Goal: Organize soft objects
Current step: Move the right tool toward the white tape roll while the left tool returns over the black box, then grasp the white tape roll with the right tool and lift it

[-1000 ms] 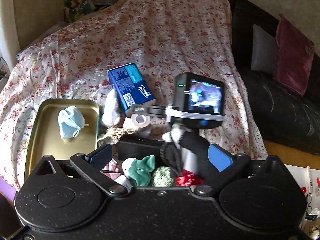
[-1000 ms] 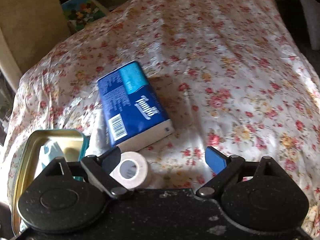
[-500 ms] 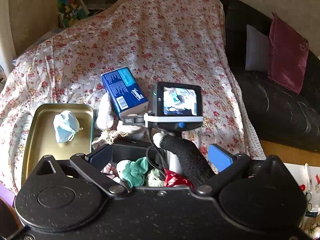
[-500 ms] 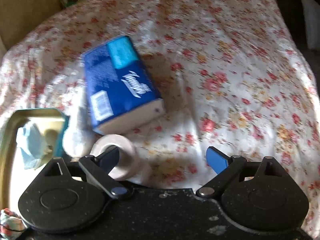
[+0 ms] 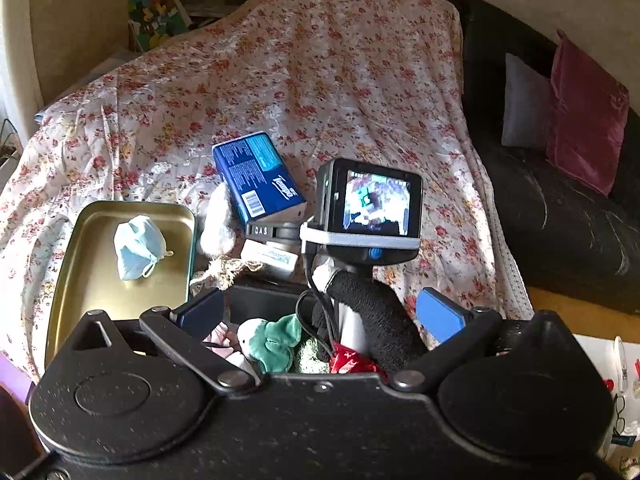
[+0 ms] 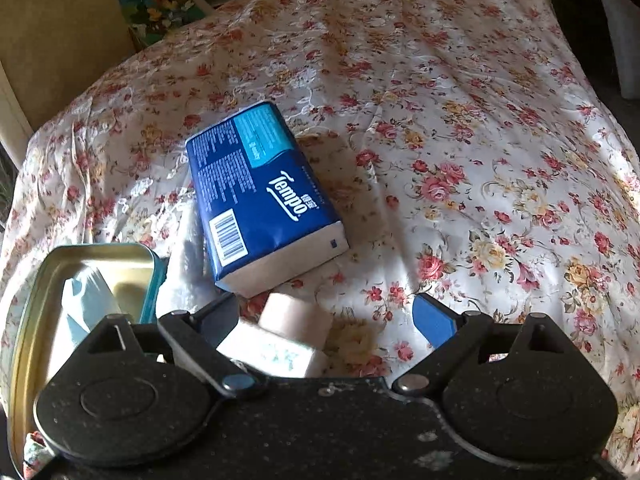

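Observation:
On the flowered sheet (image 6: 460, 128) lies a blue Tempo tissue pack (image 6: 260, 196) (image 5: 258, 178). Just below it are a beige tape roll (image 6: 296, 314) and a small white pack (image 6: 272, 350) (image 5: 272, 256). My right gripper (image 6: 328, 316) is open, and both lie between its fingers, nearer the left one, with no pad pressing. A gold tin (image 5: 80, 264) (image 6: 132, 254) holds a light-blue face mask (image 5: 138, 246). My left gripper (image 5: 322, 314) hangs open over a dark bin (image 5: 260, 304) of soft toys. The gloved hand holding the right gripper's handle (image 5: 372, 204) is in front of it.
A white fluffy piece (image 5: 218, 220) and a lace scrap (image 5: 228, 270) lie between the tin and the tissue pack. A black sofa (image 5: 560, 232) with a maroon cushion (image 5: 584, 116) runs along the right. A picture book (image 5: 156, 12) stands at the far left.
The right wrist view has shifted slightly, so the roll now sits between its fingers instead of at the left pad. The small white pack has come into that view. The left gripper has not moved.

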{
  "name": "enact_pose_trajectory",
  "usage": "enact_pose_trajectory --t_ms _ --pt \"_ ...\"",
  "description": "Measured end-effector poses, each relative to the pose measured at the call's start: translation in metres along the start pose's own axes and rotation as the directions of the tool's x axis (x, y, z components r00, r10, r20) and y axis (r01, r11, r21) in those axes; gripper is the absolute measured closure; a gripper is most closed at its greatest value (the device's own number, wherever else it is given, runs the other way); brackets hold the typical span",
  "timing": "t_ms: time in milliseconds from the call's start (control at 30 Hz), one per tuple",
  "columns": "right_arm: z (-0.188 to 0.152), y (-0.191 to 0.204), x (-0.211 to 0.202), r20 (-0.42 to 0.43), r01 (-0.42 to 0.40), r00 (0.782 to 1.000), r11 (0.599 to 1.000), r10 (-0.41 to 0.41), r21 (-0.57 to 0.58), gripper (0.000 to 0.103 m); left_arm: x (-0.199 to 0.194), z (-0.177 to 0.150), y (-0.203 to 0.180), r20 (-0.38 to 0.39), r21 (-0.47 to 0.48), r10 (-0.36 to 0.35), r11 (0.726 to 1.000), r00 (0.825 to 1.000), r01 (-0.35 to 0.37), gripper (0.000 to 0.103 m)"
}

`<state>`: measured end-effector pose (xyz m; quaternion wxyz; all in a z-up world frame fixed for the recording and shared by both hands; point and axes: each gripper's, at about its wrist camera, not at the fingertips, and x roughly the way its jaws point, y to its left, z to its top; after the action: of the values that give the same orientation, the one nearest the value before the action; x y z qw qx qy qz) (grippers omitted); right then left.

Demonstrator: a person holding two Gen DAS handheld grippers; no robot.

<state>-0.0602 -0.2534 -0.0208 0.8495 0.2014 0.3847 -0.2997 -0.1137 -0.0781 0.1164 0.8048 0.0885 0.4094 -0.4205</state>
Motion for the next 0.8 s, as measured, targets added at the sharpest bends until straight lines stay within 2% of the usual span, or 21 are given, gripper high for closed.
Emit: enact_pose_trajectory --t_ms 100,200,267,333,533,800 --pt "0.0 -0.005 0.005 -0.019 0.018 1.0 1.0 -0.018 0.017 0.009 -0.003 -0.001 -0.001 0.05 -0.004 0.054 0.999 0.997 -0.054 0.004" --pt "0.002 -0.015 0.007 -0.034 0.023 0.999 0.998 -0.021 0.062 0.009 -0.001 -0.002 -0.001 0.067 0.009 0.073 0.997 0.995 -0.073 0.004" --pt "0.004 -0.023 0.007 -0.038 0.034 0.999 0.995 -0.031 0.093 0.009 0.004 -0.005 -0.002 0.088 0.046 0.119 0.991 0.989 -0.124 0.004" --pt "0.006 -0.03 0.007 -0.036 0.051 0.998 0.992 -0.047 0.118 0.009 0.012 -0.005 0.0 0.062 0.078 0.146 0.985 0.987 -0.151 0.004" --pt "0.009 -0.046 0.004 -0.032 0.046 0.999 0.981 -0.041 0.187 0.009 0.036 -0.012 0.022 -0.005 0.096 0.225 0.97 0.974 -0.224 0.004" --pt "0.011 -0.039 0.013 -0.049 -0.008 0.999 0.982 0.017 0.188 0.009 0.044 -0.035 0.038 -0.023 0.179 0.219 0.961 0.975 -0.212 0.004"
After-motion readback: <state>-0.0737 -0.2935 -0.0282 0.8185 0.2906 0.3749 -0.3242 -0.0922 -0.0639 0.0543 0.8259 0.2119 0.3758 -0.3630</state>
